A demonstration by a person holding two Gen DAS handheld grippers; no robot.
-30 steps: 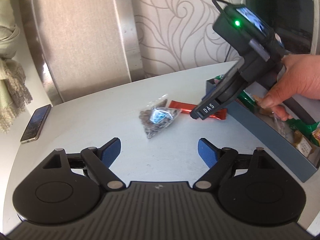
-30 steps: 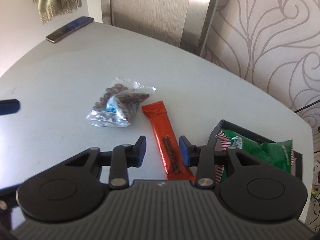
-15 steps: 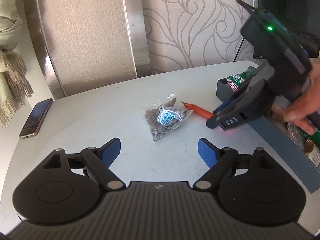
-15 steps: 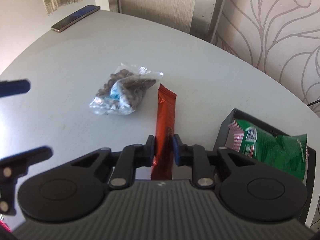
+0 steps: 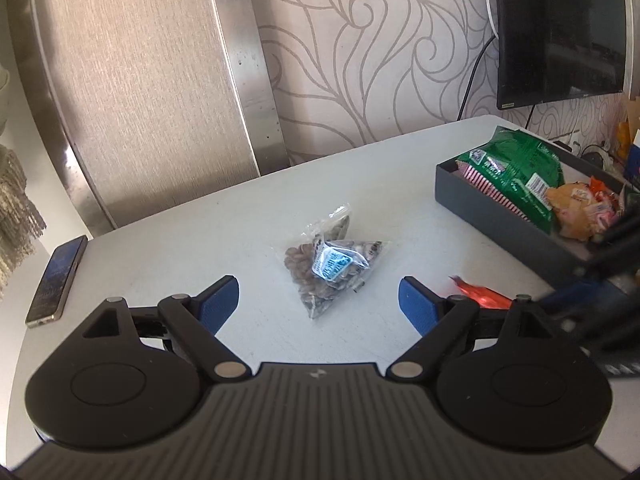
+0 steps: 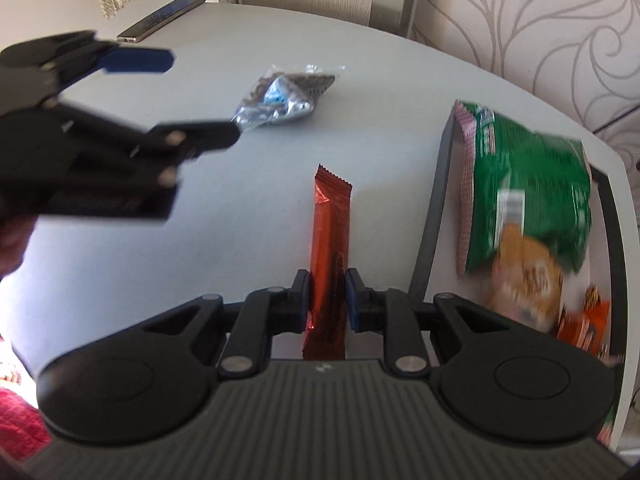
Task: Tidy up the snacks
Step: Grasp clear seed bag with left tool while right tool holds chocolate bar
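Note:
My right gripper [image 6: 327,294] is shut on an orange-red snack bar [image 6: 330,240], which points forward above the white table just left of the dark tray [image 6: 434,216]. The bar's tip also shows in the left wrist view [image 5: 480,294]. My left gripper [image 5: 318,302] is open and empty, hovering just short of a clear bag of brown nuts with a blue label [image 5: 330,266], also in the right wrist view [image 6: 284,96]. The left gripper shows blurred in the right wrist view [image 6: 168,92]. The tray [image 5: 480,208] holds a green packet [image 5: 516,168] and several small snacks.
A phone [image 5: 56,280] lies at the table's left edge, also in the right wrist view [image 6: 162,18]. A black monitor [image 5: 560,28] hangs on the patterned wall behind the tray. A metal-trimmed panel [image 5: 240,60] stands behind the table.
My right gripper has closed on the orange-red bar, lifted it and swung toward the tray. My left gripper has moved closer to the nut bag, still open.

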